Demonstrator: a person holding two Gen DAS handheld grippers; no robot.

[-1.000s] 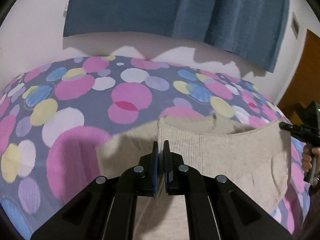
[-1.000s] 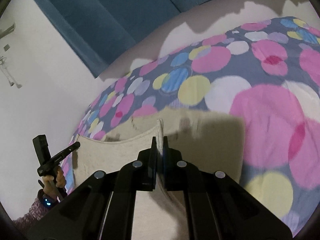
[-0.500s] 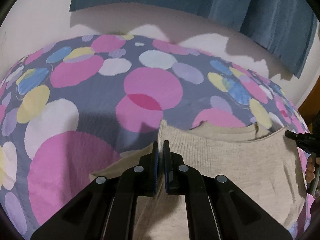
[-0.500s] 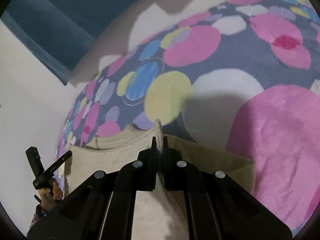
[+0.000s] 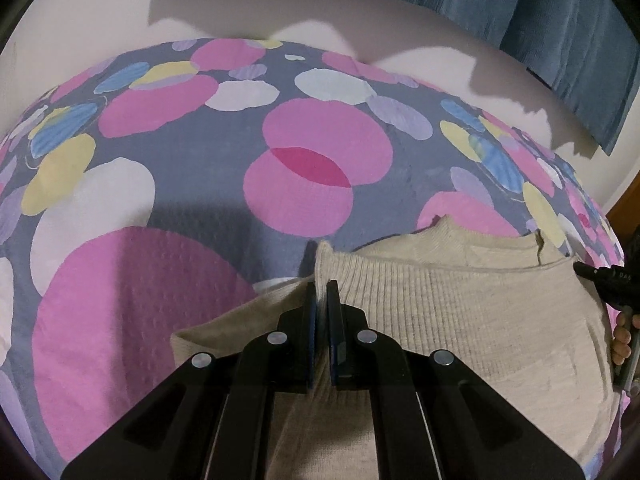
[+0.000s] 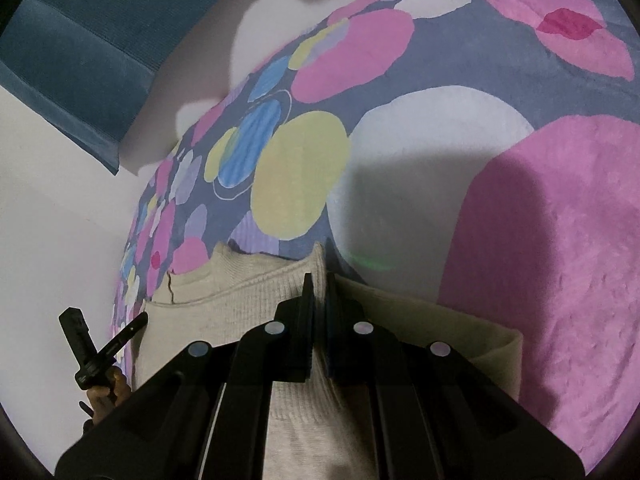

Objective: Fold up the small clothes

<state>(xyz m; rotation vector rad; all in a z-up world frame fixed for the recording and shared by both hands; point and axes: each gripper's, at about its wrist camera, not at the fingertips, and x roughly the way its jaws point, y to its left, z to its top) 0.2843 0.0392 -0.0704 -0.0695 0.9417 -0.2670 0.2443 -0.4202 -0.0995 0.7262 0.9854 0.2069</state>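
A beige ribbed knit garment (image 5: pixel 460 312) is held up over the bed by both grippers. My left gripper (image 5: pixel 321 286) is shut on its left shoulder corner. My right gripper (image 6: pixel 319 280) is shut on the other shoulder corner of the garment (image 6: pixel 248 304). The neckline sags between the two grips. One sleeve (image 5: pixel 224 328) lies on the bed to the left, the other sleeve (image 6: pixel 448 328) to the right. The right gripper shows at the right edge of the left wrist view (image 5: pixel 592 272), the left gripper at the lower left of the right wrist view (image 6: pixel 138 320).
The bed carries a grey cover with big pink, white, yellow and blue dots (image 5: pixel 320 160). A white wall (image 5: pixel 80 20) and blue curtains (image 5: pixel 560 20) stand behind it. A brown door edge (image 5: pixel 628 208) shows at the far right.
Both grippers have carried the garment forward over the bed and lower toward it. The dotted cover fills more of both views. Both grips stay shut.
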